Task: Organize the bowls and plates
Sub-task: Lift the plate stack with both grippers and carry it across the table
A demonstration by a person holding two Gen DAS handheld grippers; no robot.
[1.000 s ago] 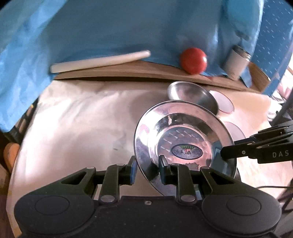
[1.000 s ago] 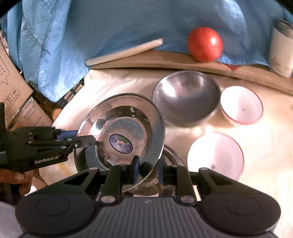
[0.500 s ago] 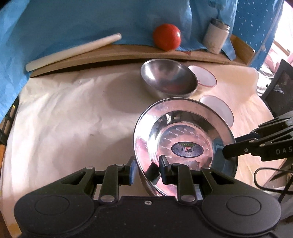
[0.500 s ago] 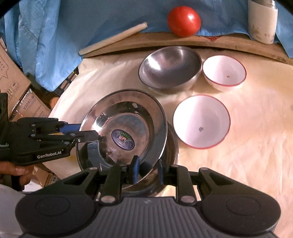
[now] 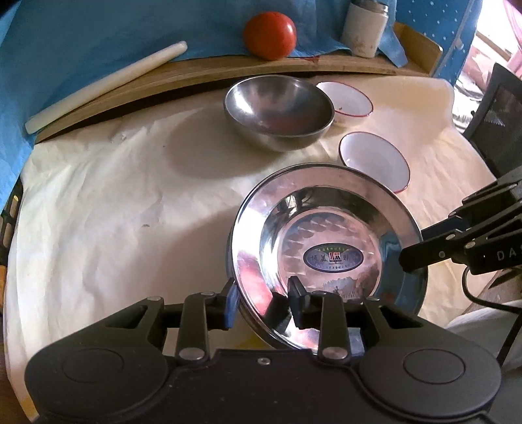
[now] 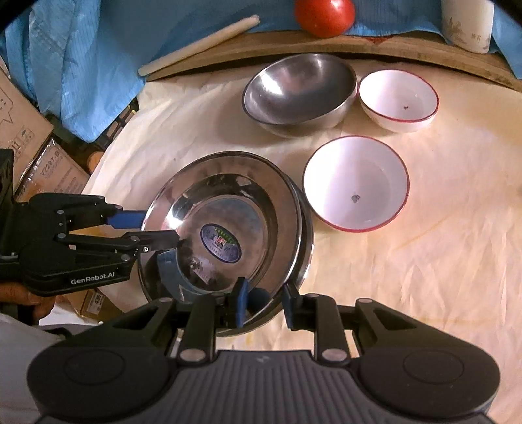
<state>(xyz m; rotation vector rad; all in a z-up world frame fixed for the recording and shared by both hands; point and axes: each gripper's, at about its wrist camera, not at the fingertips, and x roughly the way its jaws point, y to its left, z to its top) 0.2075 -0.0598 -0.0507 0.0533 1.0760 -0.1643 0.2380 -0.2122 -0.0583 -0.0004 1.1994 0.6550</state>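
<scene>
Resting low over the cream-covered tabletop, a steel plate is seen between both tools, directly above a second steel dish of which only a sliver of rim is exposed. Whether the two touch cannot be told.

The left tool is set astride the plate's near-left rim. Its jaws have just been opening, and the rim is left between them with one finger outside the edge and the other inside the bowl of the plate; no firm pinch is shown. The right tool is kept narrow on the opposite rim, and its pads appear clamped on the plate, though the contact is partly masked by reflections. Only the edge of a hand is visible behind the left tool.

Beyond the plate, a steel bowl is placed upright, with a far white bowl just beside it and a near white bowl close to the plate's far rim. On the wooden board behind, a tomato, a white rod and a white cup, cut off at the top, are set against blue cloth.
</scene>
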